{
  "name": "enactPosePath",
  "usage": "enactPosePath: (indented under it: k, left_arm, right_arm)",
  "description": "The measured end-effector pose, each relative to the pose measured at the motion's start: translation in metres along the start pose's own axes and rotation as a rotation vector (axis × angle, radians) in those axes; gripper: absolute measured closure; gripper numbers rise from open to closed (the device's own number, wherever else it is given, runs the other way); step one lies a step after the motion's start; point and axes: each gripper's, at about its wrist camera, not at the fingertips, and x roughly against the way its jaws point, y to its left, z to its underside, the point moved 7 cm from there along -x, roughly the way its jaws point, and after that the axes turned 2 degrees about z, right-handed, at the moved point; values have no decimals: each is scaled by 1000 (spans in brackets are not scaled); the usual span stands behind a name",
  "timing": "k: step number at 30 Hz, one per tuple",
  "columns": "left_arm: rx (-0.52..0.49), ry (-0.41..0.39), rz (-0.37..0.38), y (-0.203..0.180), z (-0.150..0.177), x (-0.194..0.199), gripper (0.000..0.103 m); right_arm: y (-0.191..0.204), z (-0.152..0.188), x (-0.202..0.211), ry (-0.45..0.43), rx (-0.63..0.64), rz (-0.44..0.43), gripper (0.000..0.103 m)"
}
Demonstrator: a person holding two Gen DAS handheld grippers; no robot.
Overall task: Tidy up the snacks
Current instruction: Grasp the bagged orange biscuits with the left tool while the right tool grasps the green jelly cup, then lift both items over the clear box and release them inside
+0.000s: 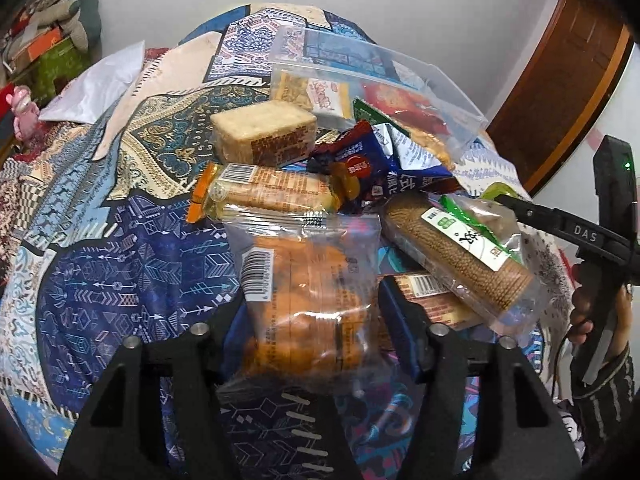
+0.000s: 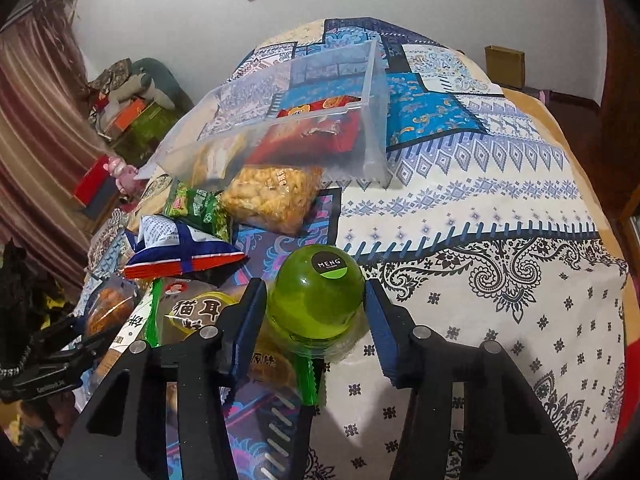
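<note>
Snacks heaped on a patterned bedspread (image 2: 480, 200), beside a clear plastic bin (image 2: 372, 120) tipped on its side with a red packet inside. Nearest the right claw (image 2: 316, 312): a green round-topped jar (image 2: 316, 296) with a black-and-green sticker, lying dead ahead between the two blue pads, cap end pointing away along the fingers. Narrowed onto it, left pad (image 2: 248, 320) against the side, right pad looking just in contact (hard to be certain). Bin up and beyond, mouth facing the pile. Nearest the left claw (image 1: 312, 320): a clear bag of orange biscuits (image 1: 308, 300), long axis running straight away between half-spread fingers, pads close at each flank but contact not certain. Right claw's jar also visible at the far right edge of the left view.
</note>
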Motion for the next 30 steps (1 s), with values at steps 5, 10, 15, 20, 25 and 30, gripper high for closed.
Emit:
enactPosePath:
  k: [5, 10, 15, 20, 25, 30]
  left_arm:
    - [-2, 0, -22, 2, -2, 2, 54]
    - [-10, -34, -37, 2, -8, 16, 54]
    - [2, -89, -36, 5, -28, 34, 54]
    - [0, -147, -28, 4, -55, 48, 54]
    - [7, -194, -5, 0, -90, 54, 54]
    - [-4, -237, -16, -6, -126, 49, 54]
  right_arm:
    - [-2, -3, 2, -8, -6, -2, 59]
    - [3, -5, 9, -29, 17, 10, 60]
    - [10, -18, 26, -80, 50, 17, 60]
    - [19, -34, 43, -138, 74, 15, 60]
    - [23, -55, 52, -189, 89, 13, 60]
    - [27, -78, 54, -236, 97, 4, 60]
